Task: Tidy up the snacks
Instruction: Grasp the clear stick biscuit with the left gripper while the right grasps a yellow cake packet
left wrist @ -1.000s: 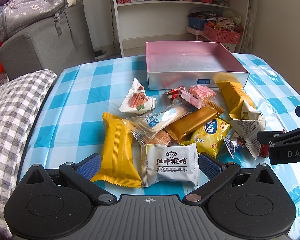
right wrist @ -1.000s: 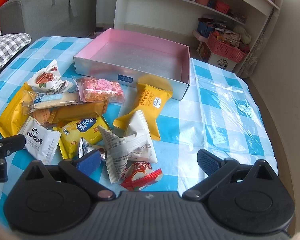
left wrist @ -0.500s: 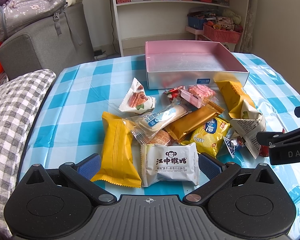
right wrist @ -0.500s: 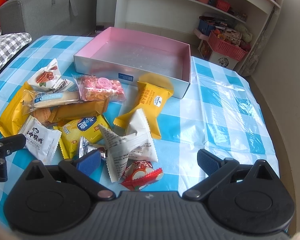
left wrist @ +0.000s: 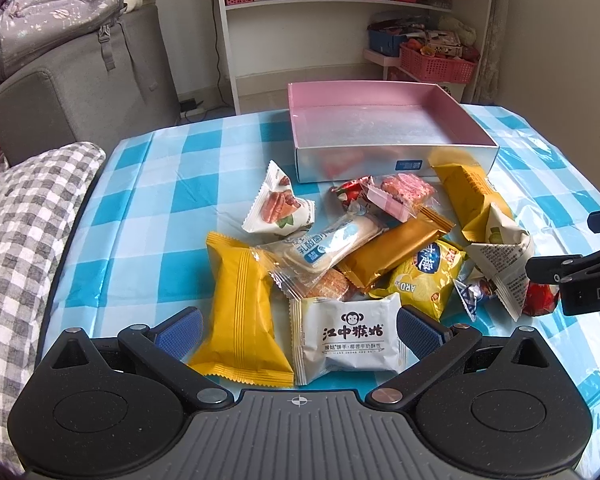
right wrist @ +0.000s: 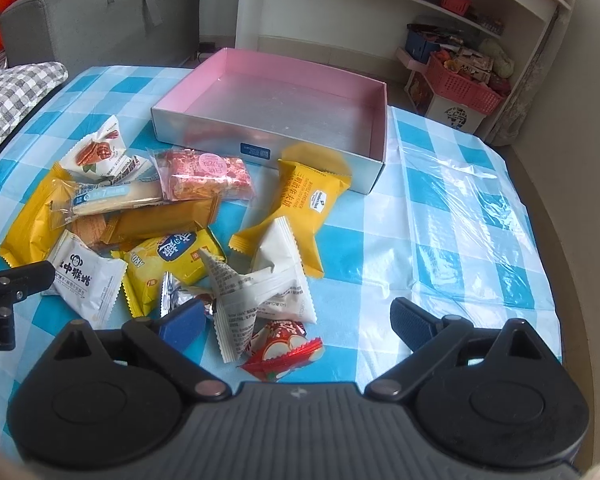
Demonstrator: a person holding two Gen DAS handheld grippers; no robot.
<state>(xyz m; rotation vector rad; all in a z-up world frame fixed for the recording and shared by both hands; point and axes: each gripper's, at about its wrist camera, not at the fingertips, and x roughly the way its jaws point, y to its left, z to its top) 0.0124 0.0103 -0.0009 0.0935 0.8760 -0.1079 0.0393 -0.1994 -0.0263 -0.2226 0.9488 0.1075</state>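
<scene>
Left wrist view: the left tongs (left wrist: 298,326) stand apart over the counter (left wrist: 148,208), a white pack (left wrist: 348,338) and a yellow pack (left wrist: 242,306) lying between the pads, unpressed. Snacks are heaped at centre; the empty pink box (left wrist: 392,160) sits at 12 o'clock beyond them. Right wrist view: the right tongs (right wrist: 296,320) have just been closing slightly yet stay wide apart around a white pouch (right wrist: 260,292) and a red candy (right wrist: 284,350), pads clear of both.

White shelves (left wrist: 340,20) and grey sofa (left wrist: 80,92) stand behind.
</scene>
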